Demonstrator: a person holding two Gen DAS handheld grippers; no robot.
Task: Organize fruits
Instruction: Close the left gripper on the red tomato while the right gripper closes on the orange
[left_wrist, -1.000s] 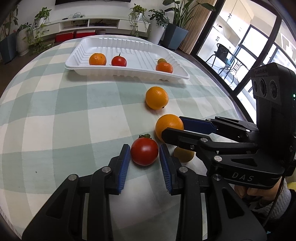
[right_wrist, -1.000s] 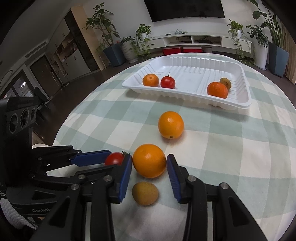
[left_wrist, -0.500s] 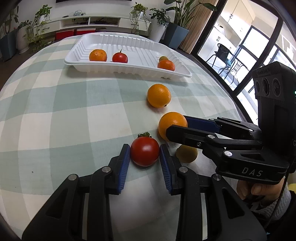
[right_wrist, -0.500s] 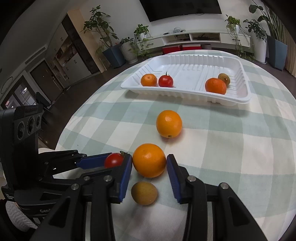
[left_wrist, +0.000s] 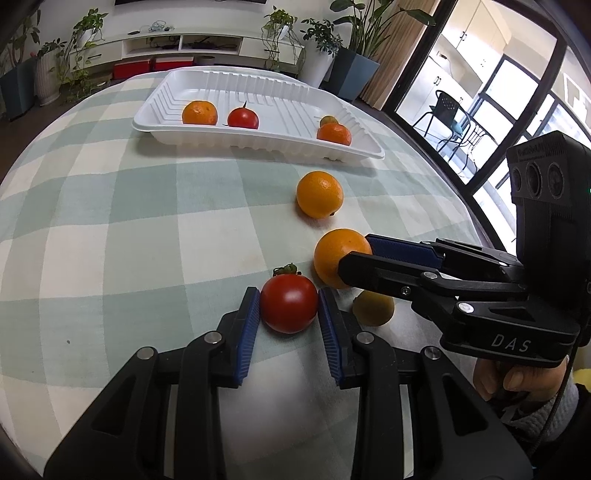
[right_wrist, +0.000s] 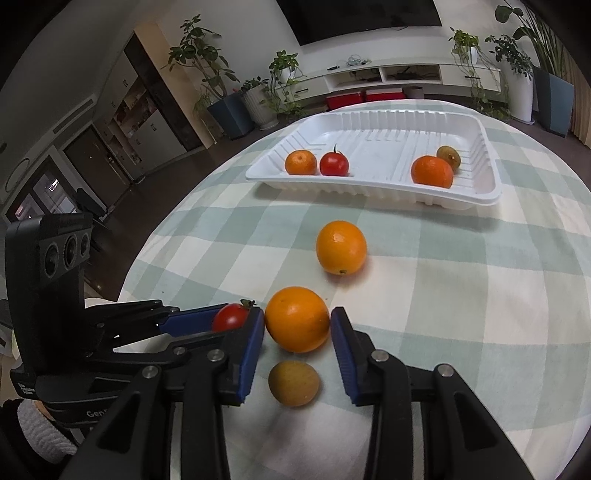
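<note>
**Observer:** Which step are you on?

**Operator:** Picking up, both hands at once. My left gripper (left_wrist: 289, 308) has its blue pads pressed on either side of the round red tomato with the green stalk (left_wrist: 289, 303), which sits on the green-and-white checked tablecloth (left_wrist: 129, 229). My right gripper (right_wrist: 297, 325) has just been closing around the large round orange (right_wrist: 297, 319); the left pad touches its skin, but I see a sliver of gap at the right pad, so I judge it not quite clamped.

**Observer:** And the rest of the fruit?

**Operator:** A second orange (right_wrist: 341, 246) lies loose on the cloth beyond, and a small brownish-yellow fruit (right_wrist: 294, 383) sits just behind the orange I'm gripping. The white ribbed plastic tray (right_wrist: 480, 192) across the table holds four pieces.

**Observer:** Next move?

**Operator:** I'd finish the right squeeze, then lift both straight up, clear of that small fruit, and carry them over the tray's near rim.
</note>
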